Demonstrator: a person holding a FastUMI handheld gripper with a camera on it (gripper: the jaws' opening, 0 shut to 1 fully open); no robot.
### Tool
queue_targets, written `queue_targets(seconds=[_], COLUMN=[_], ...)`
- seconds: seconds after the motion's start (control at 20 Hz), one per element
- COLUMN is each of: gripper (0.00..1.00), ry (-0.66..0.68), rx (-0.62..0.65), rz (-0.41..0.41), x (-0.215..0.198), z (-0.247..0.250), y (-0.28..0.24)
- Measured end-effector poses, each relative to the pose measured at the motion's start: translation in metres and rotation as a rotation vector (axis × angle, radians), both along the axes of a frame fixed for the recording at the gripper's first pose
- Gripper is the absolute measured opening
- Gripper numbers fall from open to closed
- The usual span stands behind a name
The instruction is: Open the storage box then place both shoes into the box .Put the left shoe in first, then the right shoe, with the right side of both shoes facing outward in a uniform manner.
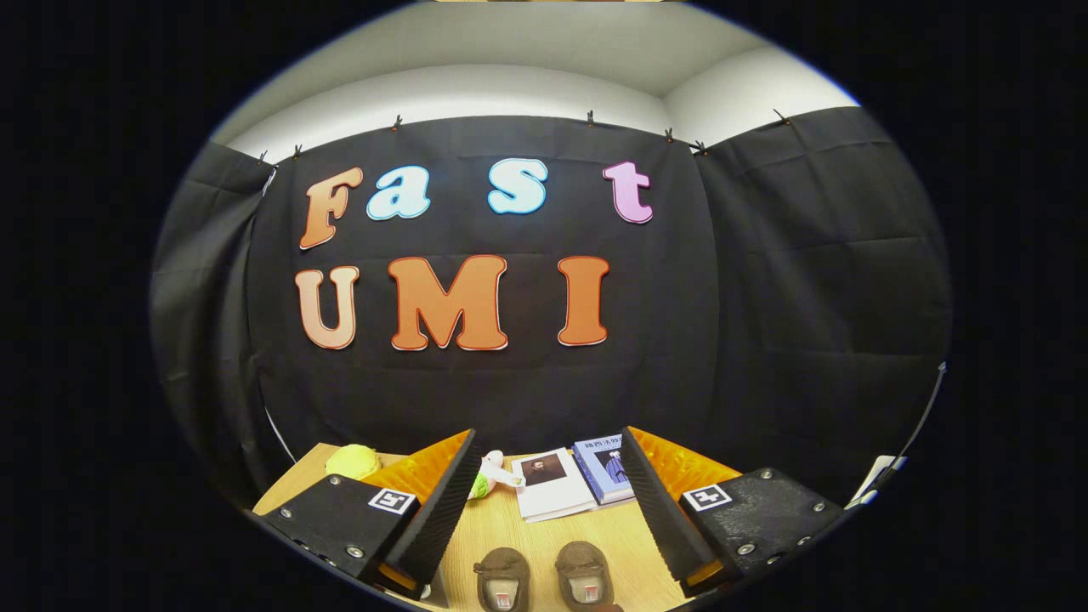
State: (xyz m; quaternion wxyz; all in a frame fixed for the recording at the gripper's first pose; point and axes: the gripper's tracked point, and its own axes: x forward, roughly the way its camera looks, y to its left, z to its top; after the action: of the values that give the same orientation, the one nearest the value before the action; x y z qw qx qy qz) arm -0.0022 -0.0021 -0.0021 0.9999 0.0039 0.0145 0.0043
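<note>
Down between the spread fingers lie two brown shoes (544, 580), side by side on the wooden table (501, 527). Gripper (544, 501) is released, grasping nothing. Beyond the fingers rest two books (574, 483), one small plush doll (491, 474) and one yellow soft toy (353, 461).

Wooden table (510, 531): shoes (544, 578), books (574, 483), toys (353, 461).
</note>
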Motion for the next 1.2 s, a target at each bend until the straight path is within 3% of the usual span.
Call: queue_targets(seconds=[0.85,1.2], gripper=[0.98,0.98], ry=[-0.015,0.05], rx=[0.013,0.08], rz=[0.015,0.142], x=[-0.01,-0.002], z=[0.0,-0.042], y=[0.01,0.045])
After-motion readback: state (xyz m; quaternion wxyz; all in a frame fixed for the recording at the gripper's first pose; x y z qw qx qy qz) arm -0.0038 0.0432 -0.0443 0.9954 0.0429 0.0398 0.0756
